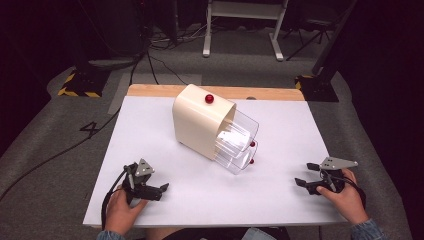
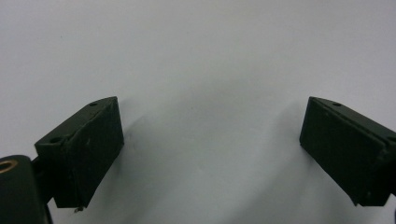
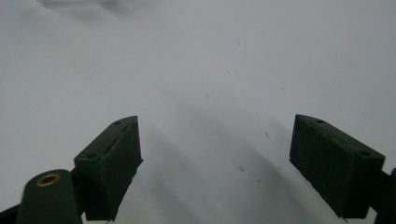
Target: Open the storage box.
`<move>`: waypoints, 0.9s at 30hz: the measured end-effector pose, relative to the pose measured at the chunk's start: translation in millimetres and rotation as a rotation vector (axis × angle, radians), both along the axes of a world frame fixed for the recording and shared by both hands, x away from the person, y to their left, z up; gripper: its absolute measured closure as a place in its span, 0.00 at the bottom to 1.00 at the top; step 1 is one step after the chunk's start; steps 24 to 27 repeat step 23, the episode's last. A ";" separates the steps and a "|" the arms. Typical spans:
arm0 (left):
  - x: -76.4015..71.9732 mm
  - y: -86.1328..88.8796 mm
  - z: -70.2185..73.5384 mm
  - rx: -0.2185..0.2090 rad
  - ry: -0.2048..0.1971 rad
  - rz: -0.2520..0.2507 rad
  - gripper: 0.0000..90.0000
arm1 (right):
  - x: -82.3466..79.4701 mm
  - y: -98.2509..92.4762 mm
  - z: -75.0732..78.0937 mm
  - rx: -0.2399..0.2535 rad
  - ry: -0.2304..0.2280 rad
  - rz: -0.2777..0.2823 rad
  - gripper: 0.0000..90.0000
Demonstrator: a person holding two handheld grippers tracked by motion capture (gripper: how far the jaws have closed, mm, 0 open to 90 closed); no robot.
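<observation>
- Near edge of the white counter [image 1: 165,210]: left gripper [image 1: 159,191] at seven o'clock, right gripper [image 1: 306,175] at four o'clock, jaws of both released, nothing between.
- Mid-counter, well apart from both: cream drawer box [image 1: 197,122], clear drawers [image 1: 239,142] pulled out toward four o'clock.
- Red knobs [image 1: 252,152] facing the right gripper, likely nearer to it.

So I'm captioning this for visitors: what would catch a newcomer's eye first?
The cream cabinet standing askew mid-table, its two clear drawers pulled out, each with a red knob. Another red knob sits on top. Near the front edge of the white table, the left tool and right tool stand open, empty.
</observation>
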State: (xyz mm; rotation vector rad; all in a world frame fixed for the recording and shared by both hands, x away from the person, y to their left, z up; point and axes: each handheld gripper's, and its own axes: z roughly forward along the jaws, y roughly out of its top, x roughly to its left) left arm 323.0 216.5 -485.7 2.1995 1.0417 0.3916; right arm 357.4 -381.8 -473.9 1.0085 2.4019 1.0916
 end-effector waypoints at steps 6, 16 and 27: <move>-0.1 -0.2 0.0 0.003 -0.001 -0.002 0.07 | 2.3 -2.6 -6.6 -0.051 0.011 0.000 0.16; 0.4 -0.4 0.4 0.010 -0.002 -0.003 0.07 | 3.7 -4.0 -7.9 -0.035 0.019 0.002 0.16; 0.6 -0.3 0.6 0.009 0.002 -0.004 0.07 | 2.8 -3.7 -8.1 -0.038 0.015 0.000 0.16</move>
